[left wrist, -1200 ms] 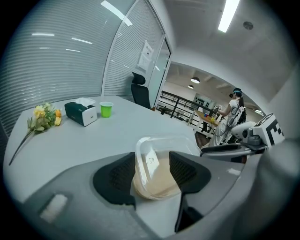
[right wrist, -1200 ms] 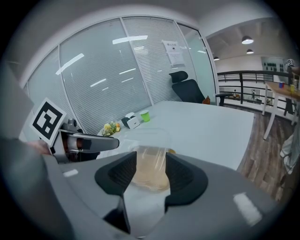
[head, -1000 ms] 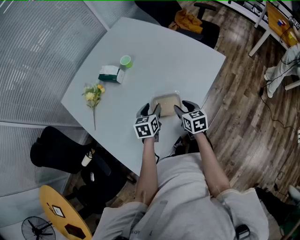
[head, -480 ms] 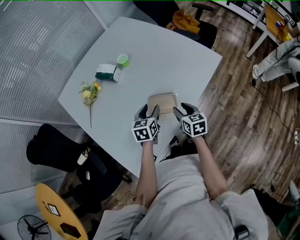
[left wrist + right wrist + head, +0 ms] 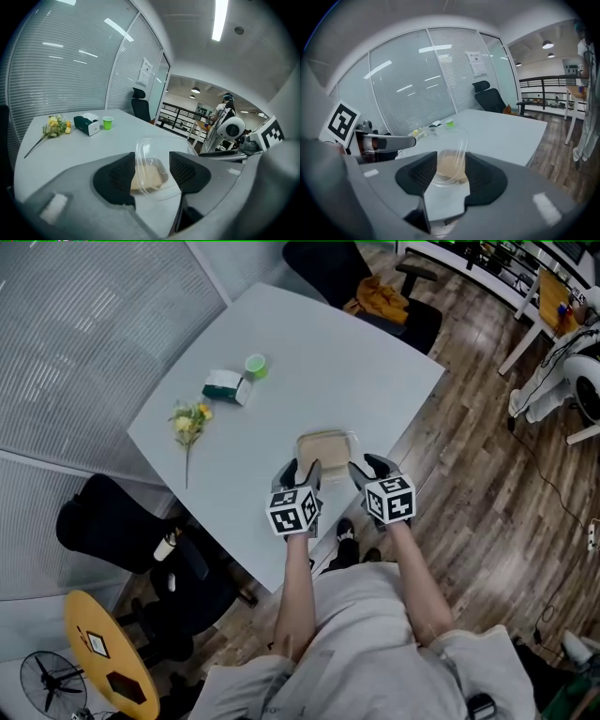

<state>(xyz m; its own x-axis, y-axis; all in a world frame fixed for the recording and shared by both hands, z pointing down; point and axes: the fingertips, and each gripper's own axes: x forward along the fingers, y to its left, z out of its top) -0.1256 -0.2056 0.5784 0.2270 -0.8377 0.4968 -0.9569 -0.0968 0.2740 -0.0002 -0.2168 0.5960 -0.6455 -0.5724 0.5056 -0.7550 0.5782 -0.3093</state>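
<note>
Head view first: the container [image 5: 325,443], a clear plastic box with something beige inside, sits on the white table [image 5: 309,362] near its front edge. The left gripper [image 5: 302,468] and right gripper [image 5: 361,466] are each on a near corner of it. Compared with a second ago it's in pretty much the same spot; mostly the camera shifted. The flowers [image 5: 190,420], tissue box [image 5: 223,386] and green cup [image 5: 254,365] are well apart on the far side.

Left gripper view: the jaws are part-way open and closed down onto the box, pads touching both sides. The box shows a bit higher between them than before, with more of the lid rim visible, so I'd guess it's been tipped or raised slightly.

Right gripper view: same deal, with the jaws pinching the box edge-on. Hardly anything changed here, so the two-sided hold looks steady to me.
</note>
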